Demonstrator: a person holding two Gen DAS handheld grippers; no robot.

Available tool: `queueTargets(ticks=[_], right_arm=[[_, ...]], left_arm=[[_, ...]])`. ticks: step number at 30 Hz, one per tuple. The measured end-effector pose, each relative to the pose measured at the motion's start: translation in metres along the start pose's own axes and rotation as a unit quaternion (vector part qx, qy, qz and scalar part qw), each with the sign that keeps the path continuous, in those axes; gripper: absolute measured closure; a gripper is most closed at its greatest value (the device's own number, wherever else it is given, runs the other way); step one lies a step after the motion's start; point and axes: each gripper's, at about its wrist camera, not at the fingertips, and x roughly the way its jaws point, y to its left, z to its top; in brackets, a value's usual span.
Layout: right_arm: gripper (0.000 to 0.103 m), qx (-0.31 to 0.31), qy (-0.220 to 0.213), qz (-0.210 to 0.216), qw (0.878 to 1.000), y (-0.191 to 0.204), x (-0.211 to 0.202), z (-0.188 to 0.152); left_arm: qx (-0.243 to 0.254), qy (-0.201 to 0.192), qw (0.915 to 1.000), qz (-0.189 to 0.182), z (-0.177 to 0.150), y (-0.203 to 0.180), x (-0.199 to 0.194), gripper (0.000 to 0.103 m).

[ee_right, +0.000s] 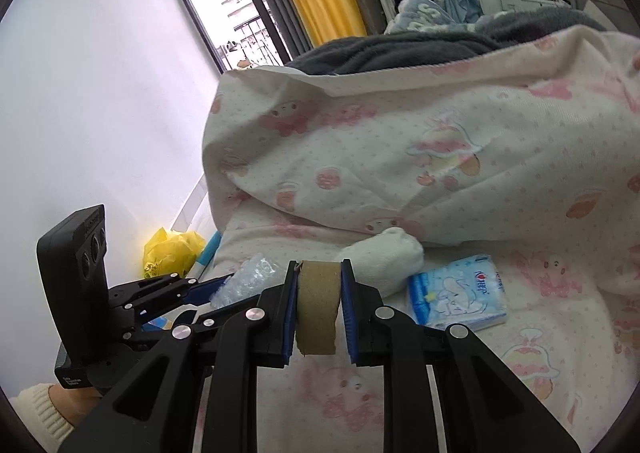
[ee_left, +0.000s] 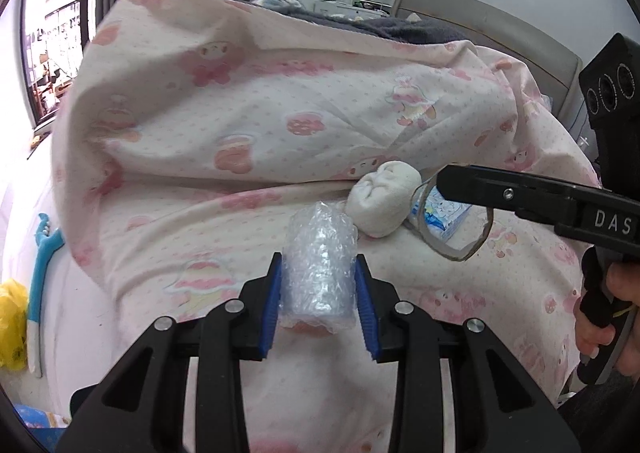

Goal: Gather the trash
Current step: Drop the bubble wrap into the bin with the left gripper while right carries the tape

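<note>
My left gripper is shut on a roll of clear bubble wrap, its blue pads pressing both sides, just above the pink-patterned bed sheet. My right gripper is shut on a brown cardboard tape ring, squeezed flat between its pads. In the left wrist view that ring hangs from the right gripper's finger at the right. In the right wrist view the left gripper shows low on the left with the bubble wrap.
A white rolled cloth and a blue tissue pack lie on the sheet beside a bunched pink quilt. A yellow plastic bag and a blue guitar-shaped object sit by the bed's left side, near the wall.
</note>
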Motion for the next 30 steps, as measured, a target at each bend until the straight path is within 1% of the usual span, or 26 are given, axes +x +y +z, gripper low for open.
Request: queueTargets(ticks=[6,9,11,17,23,30], right_arm=[[0.083,-0.006,-0.008,-0.005,1.000,0.017,-0.012,0.002],[0.083,-0.005,-0.015,-0.002,1.000,0.027,-0.020,0.003],[0.083,-0.005,-0.018,0.000,1.000,0.033,-0.025,0.003],[0.083,0.004,-0.030,0.011,0.999,0.056,-0.033,0.004],[0.083,0.001,-0.027,0.032,0.999,0.085,-0.030,0.004],[0.083,-0.012,-0.011,0.037,0.999,0.115,-0.019,0.000]], left_arm=[[-0.016,-0.005,0.9997,0.017,-0.009,0.010,-0.025,0.066],[-0.031,-0.007,0.9992,0.023,-0.017,0.017,-0.035,0.066],[-0.032,-0.007,0.9990,0.032,-0.022,0.020,-0.039,0.066],[-0.048,-0.006,0.9979,0.044,-0.040,0.039,-0.057,0.066],[-0.067,0.005,0.9957,0.064,-0.062,0.061,-0.072,0.066],[-0.098,0.031,0.9911,0.085,-0.089,0.089,-0.081,0.066]])
